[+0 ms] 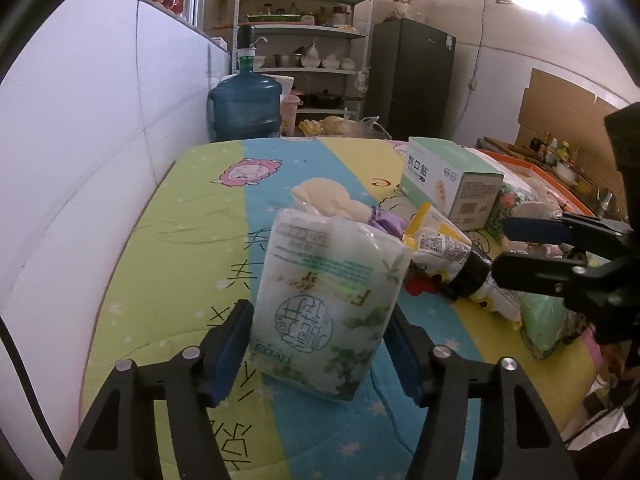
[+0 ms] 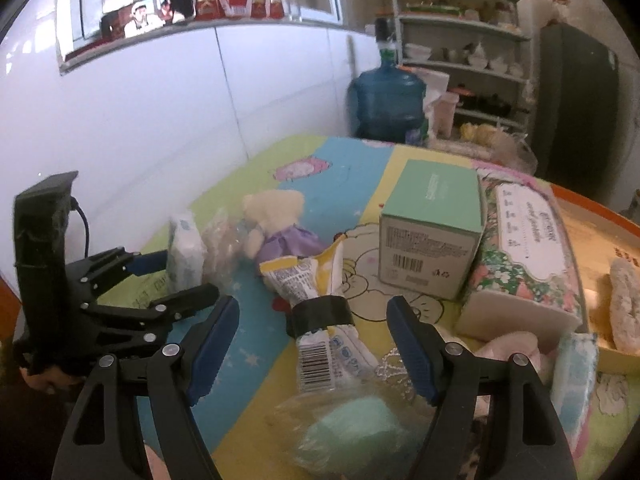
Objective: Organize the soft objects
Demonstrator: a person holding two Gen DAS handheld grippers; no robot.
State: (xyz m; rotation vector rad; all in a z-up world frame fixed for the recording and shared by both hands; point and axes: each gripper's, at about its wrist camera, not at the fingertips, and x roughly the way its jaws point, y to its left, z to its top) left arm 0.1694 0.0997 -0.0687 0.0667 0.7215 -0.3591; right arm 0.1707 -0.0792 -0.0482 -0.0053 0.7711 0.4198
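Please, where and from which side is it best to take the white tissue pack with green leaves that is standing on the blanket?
Probably grip the tissue pack across its two narrow sides, at mid-height, coming from the near side. It stands upright, and the left gripper already flanks it there with blue pads.

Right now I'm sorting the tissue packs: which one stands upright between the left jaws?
The white tissue pack with green leaf print stands on end between the left gripper's jaws. The floral pack lies flat beside the mint box.
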